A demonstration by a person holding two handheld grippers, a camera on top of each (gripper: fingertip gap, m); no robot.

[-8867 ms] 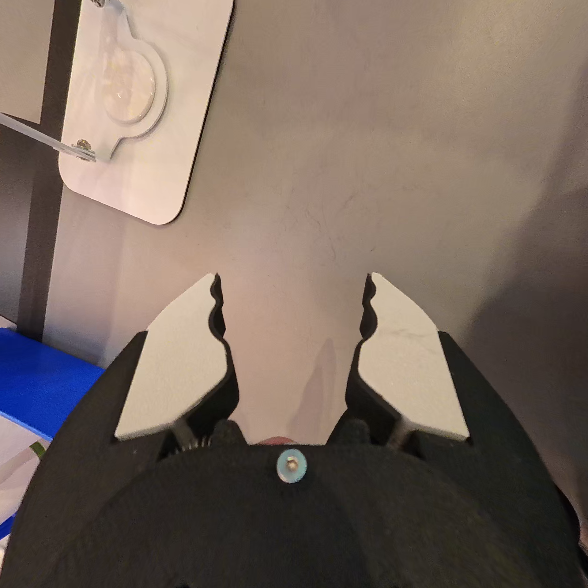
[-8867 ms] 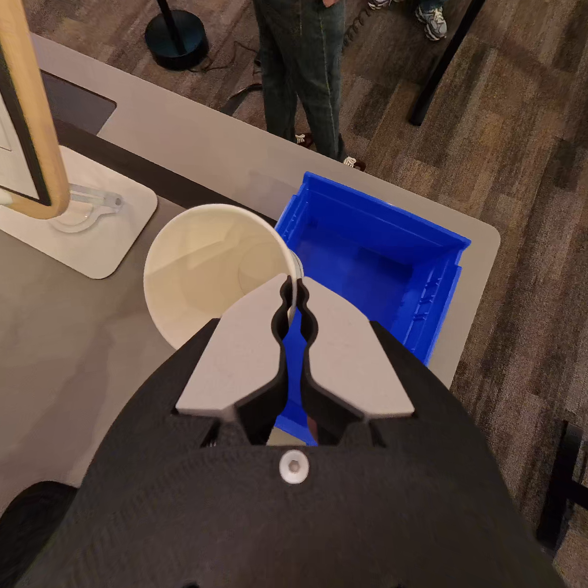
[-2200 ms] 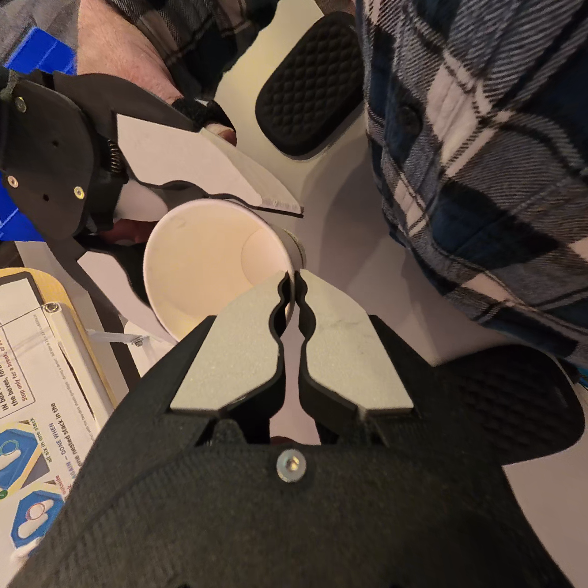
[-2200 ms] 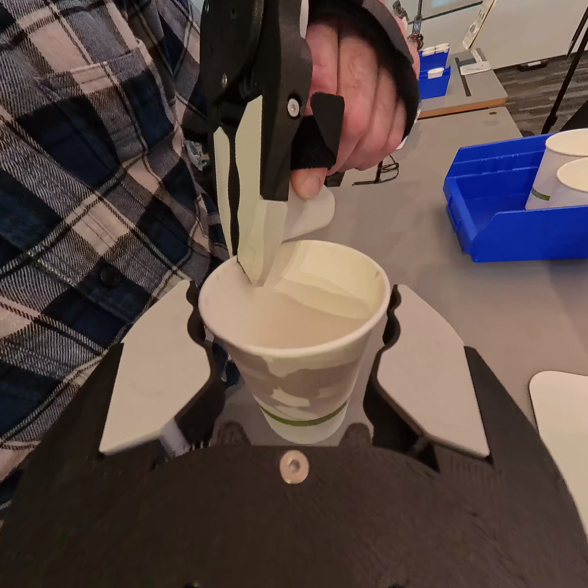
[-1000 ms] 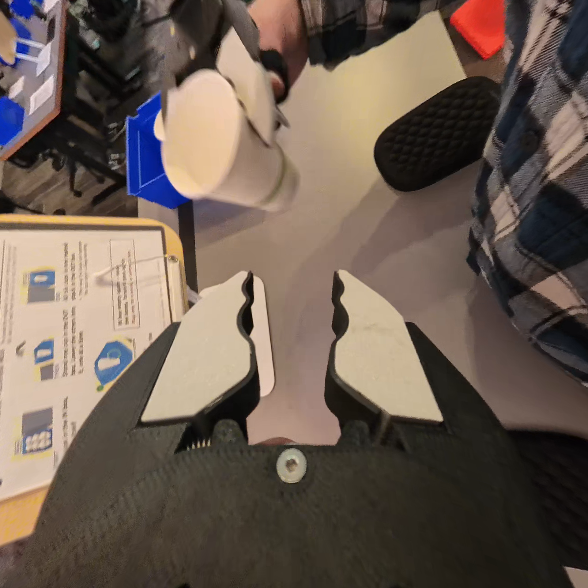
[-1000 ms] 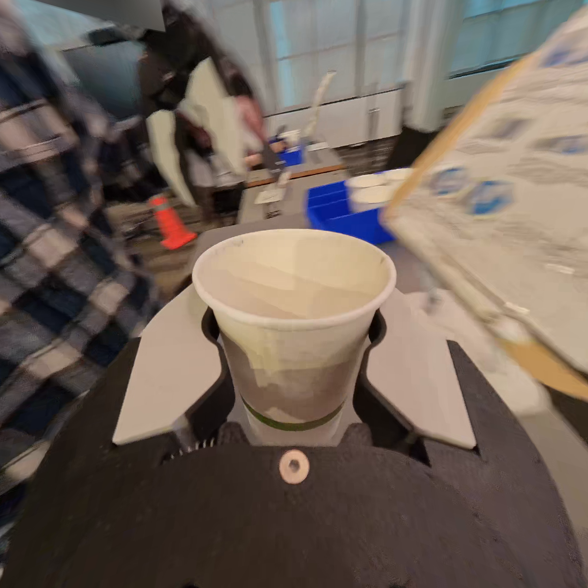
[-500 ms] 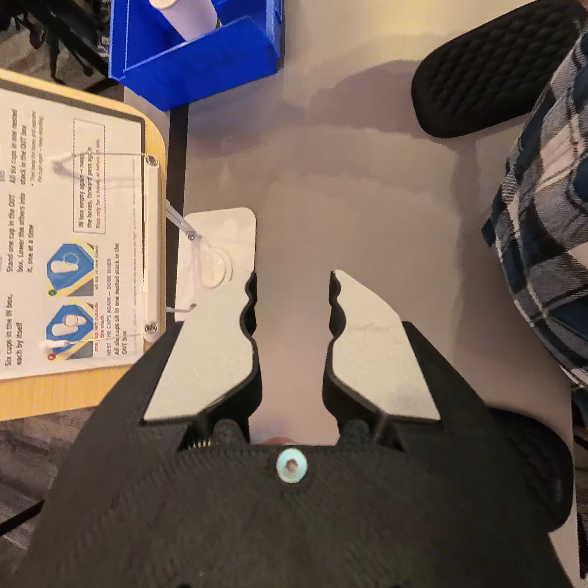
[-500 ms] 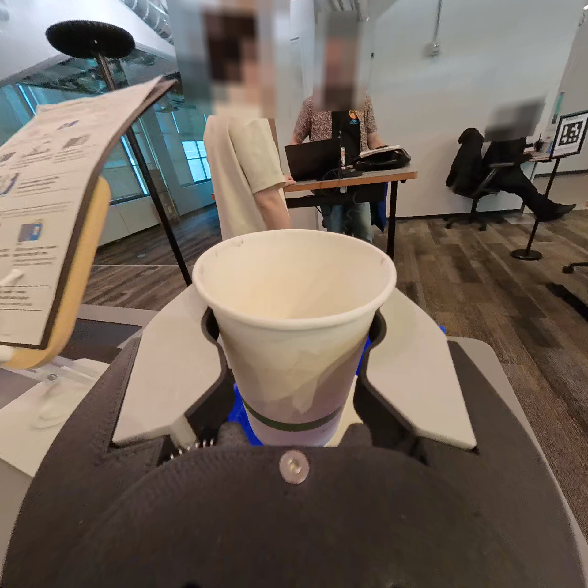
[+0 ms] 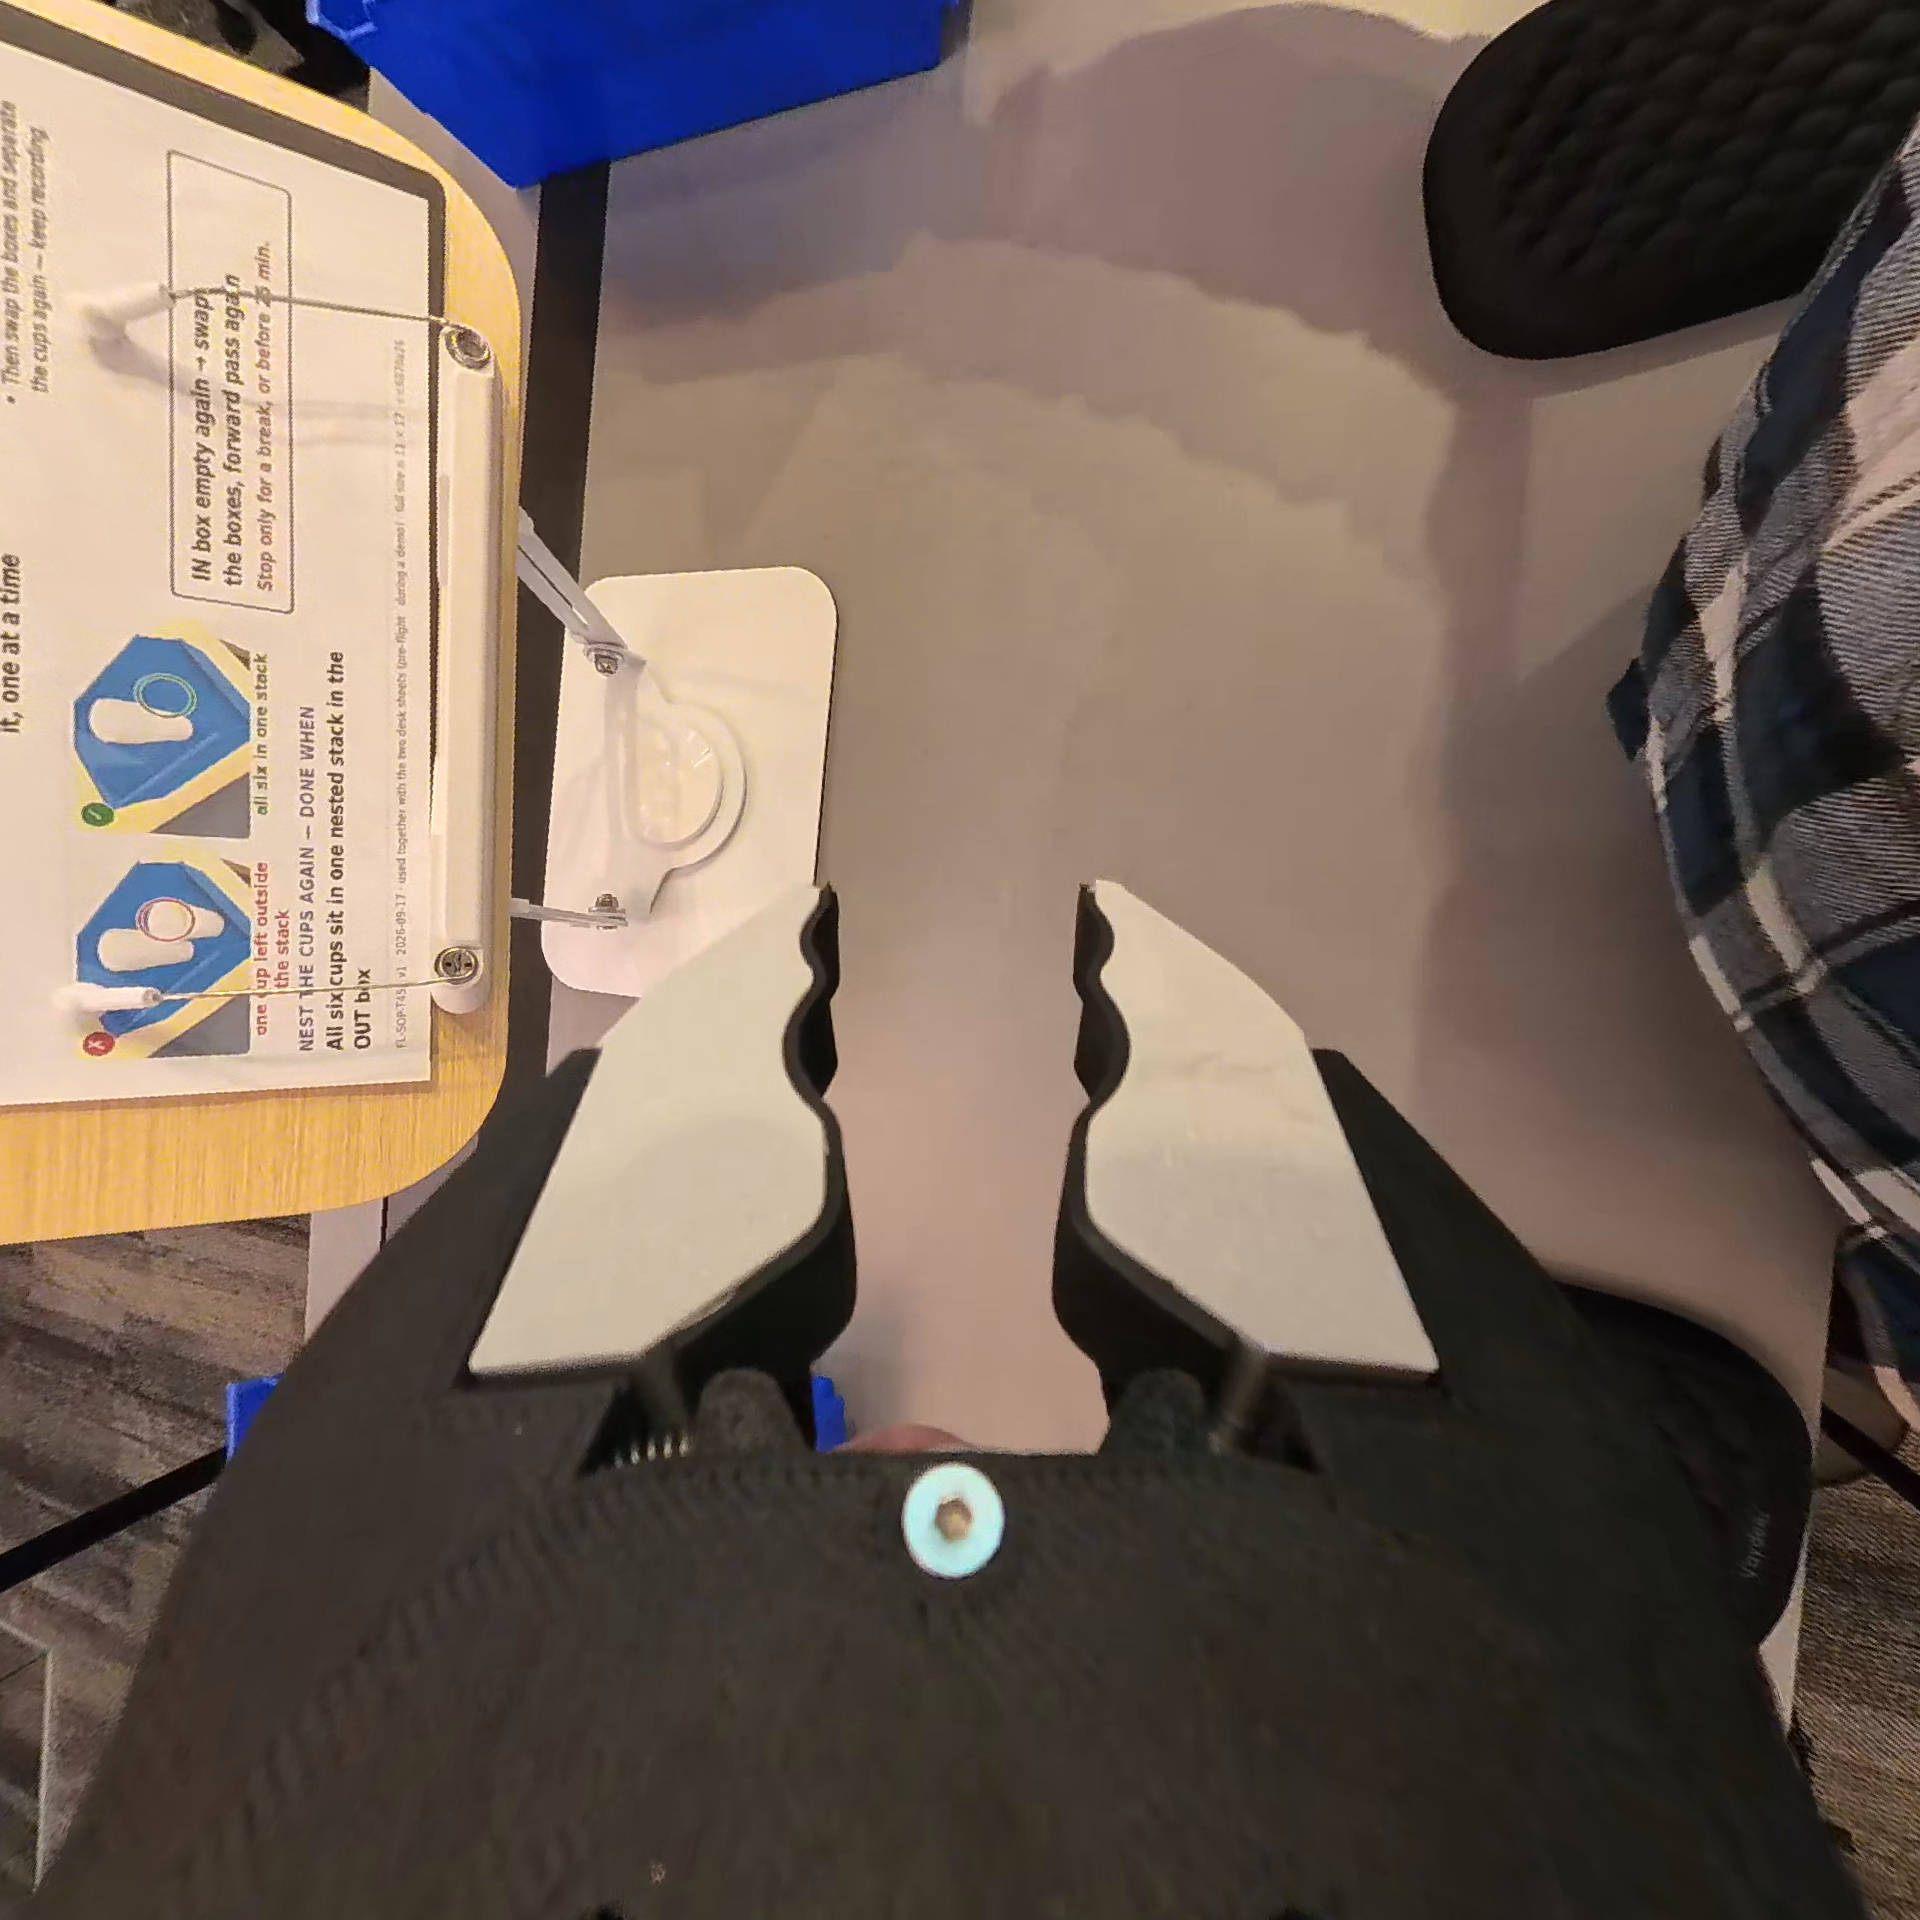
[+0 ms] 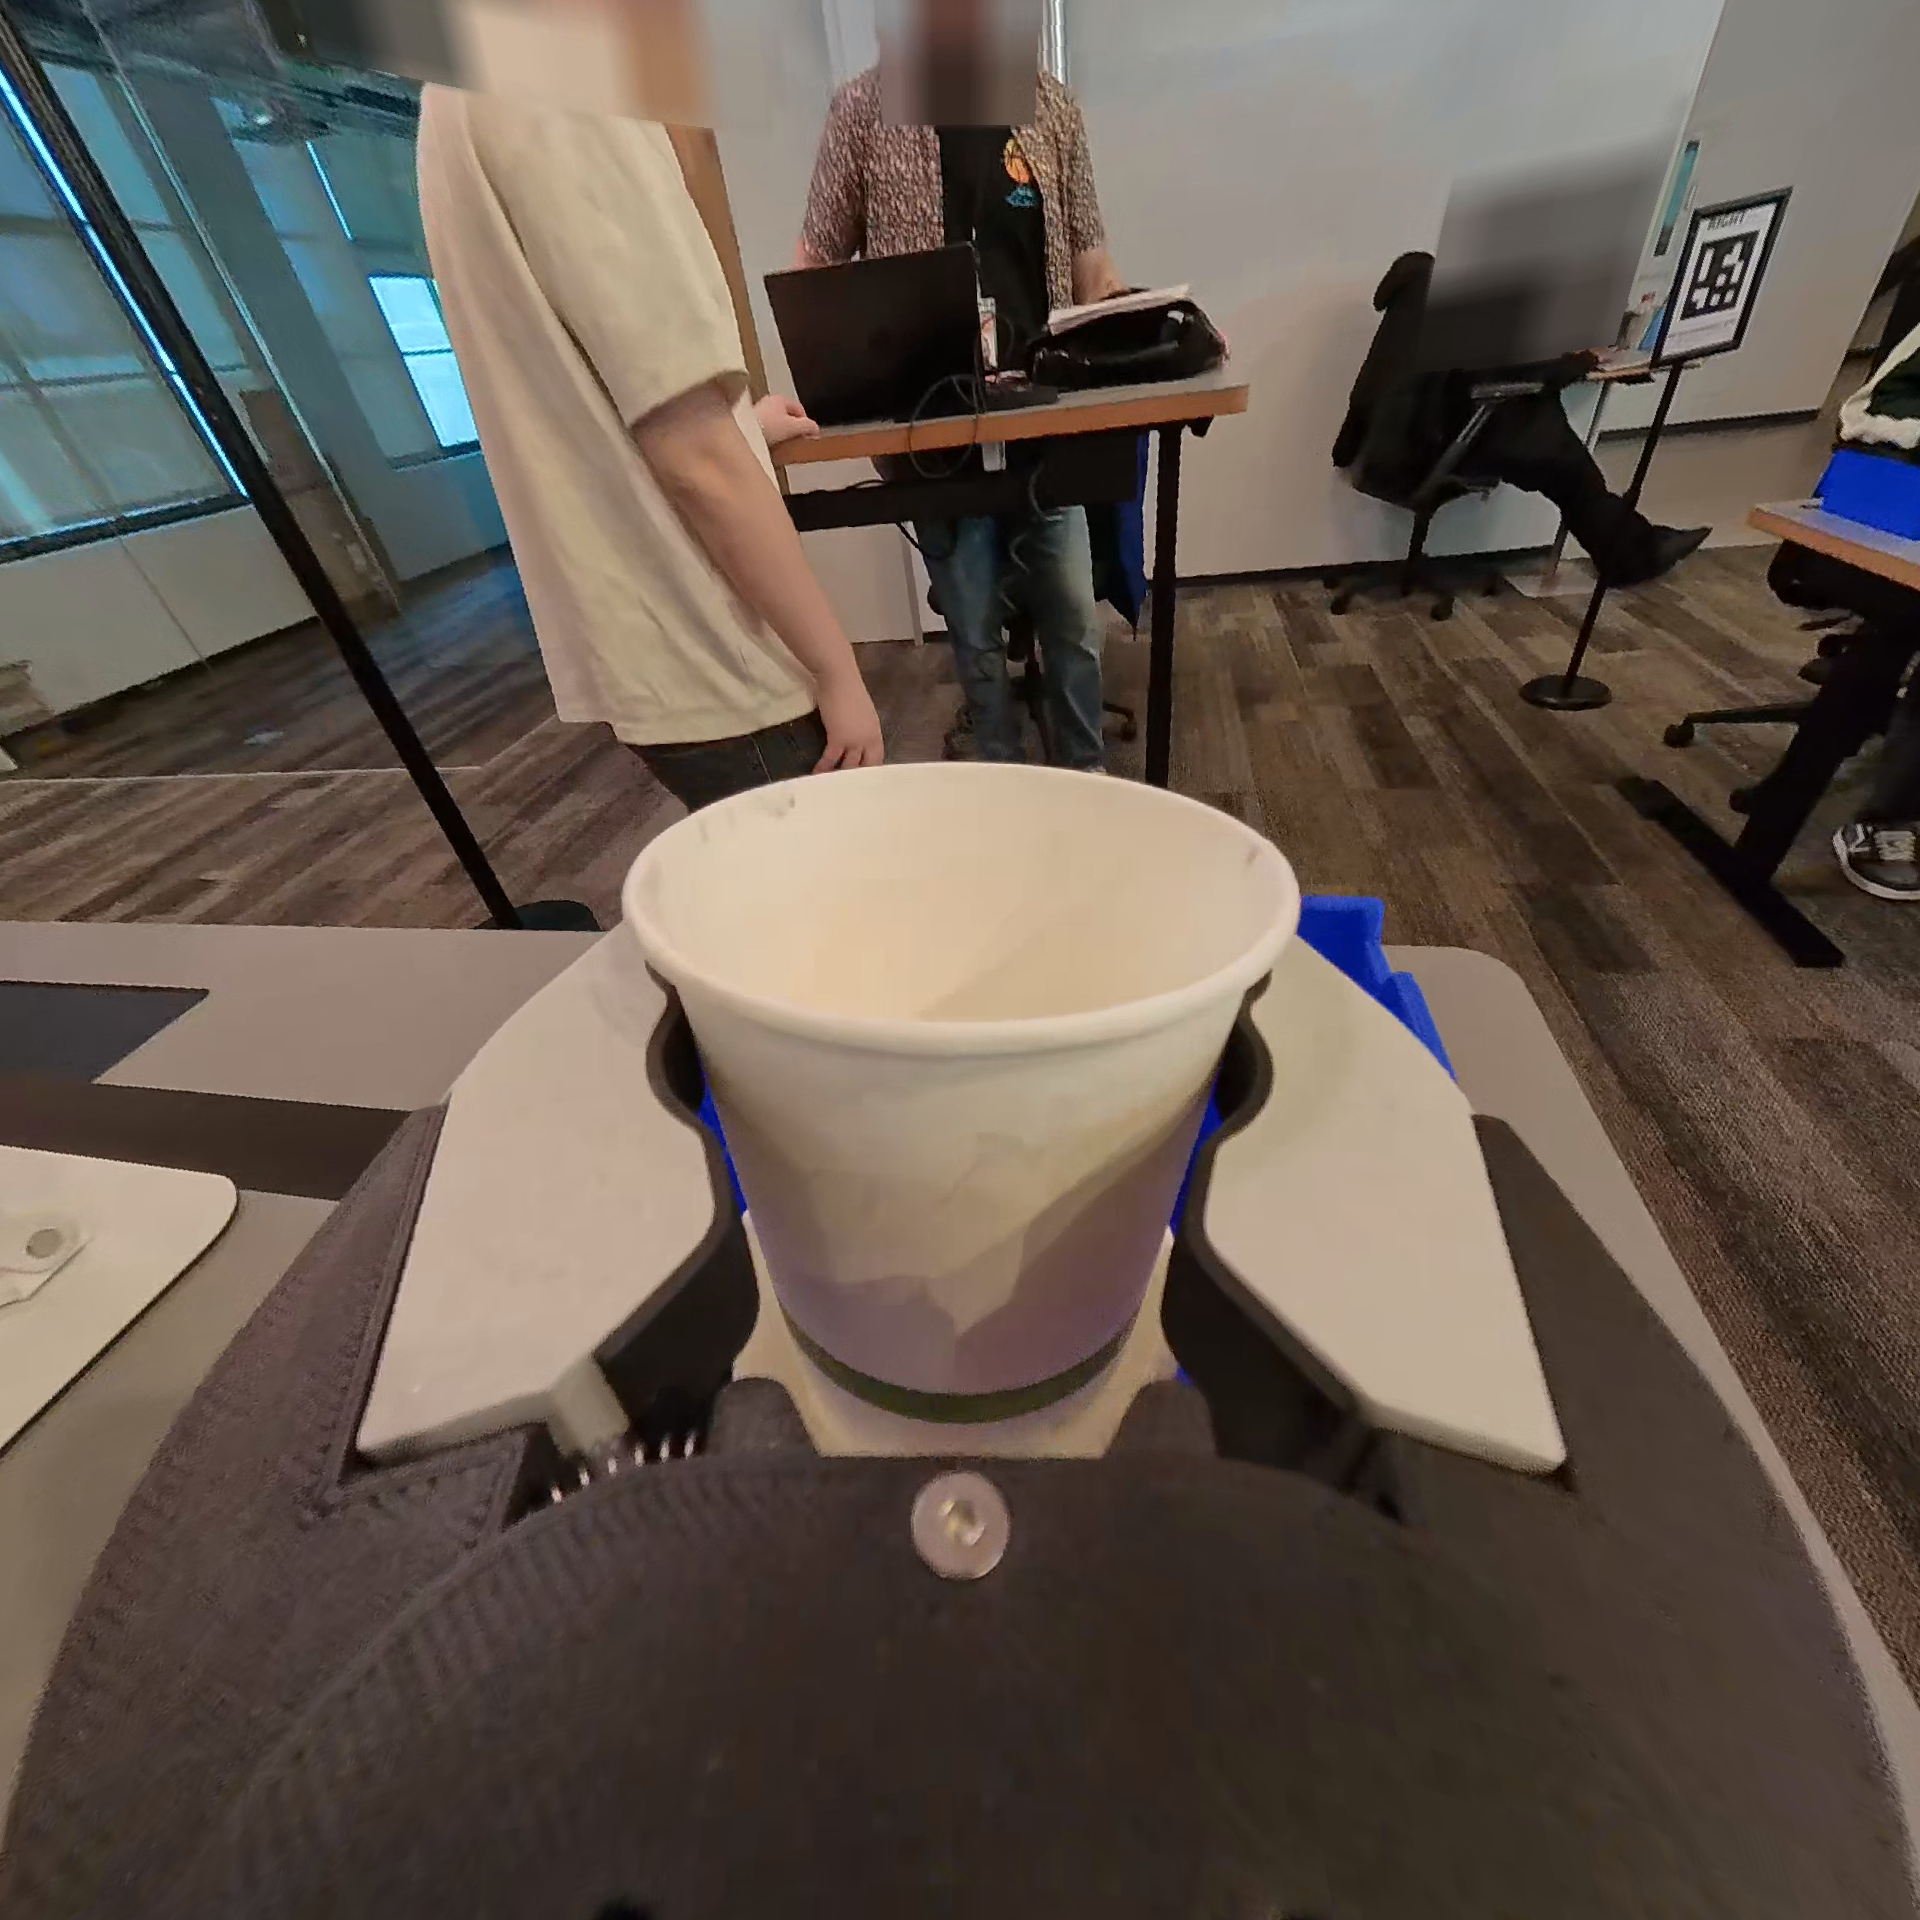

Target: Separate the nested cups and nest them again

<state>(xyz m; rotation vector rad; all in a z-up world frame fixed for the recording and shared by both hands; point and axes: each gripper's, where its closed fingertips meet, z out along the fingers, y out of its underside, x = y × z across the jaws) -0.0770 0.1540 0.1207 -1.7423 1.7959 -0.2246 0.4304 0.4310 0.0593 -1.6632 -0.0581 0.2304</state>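
where cup (image 10: 961, 1091) stands, blue bin (image 10: 1351, 956) mostly hidden, base unseen

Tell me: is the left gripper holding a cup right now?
No. The left gripper stands open over the bare grey table, with nothing between its fingers.

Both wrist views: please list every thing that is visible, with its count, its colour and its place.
paper cup: one, white with a green band near its base, upright between the right gripper's fingers
bin: one in the right wrist view, blue, behind and under the cup; one blue bin at the top of the left wrist view
instruction board: one, wood-edged with a printed sheet, left
stand base: one, white, on the grey table
pads: two, black, right
bystanders: several, in the background
plaid sleeve: one, blue and white, right edge
left gripper: open, nothing between its fingers
right gripper: around the cup
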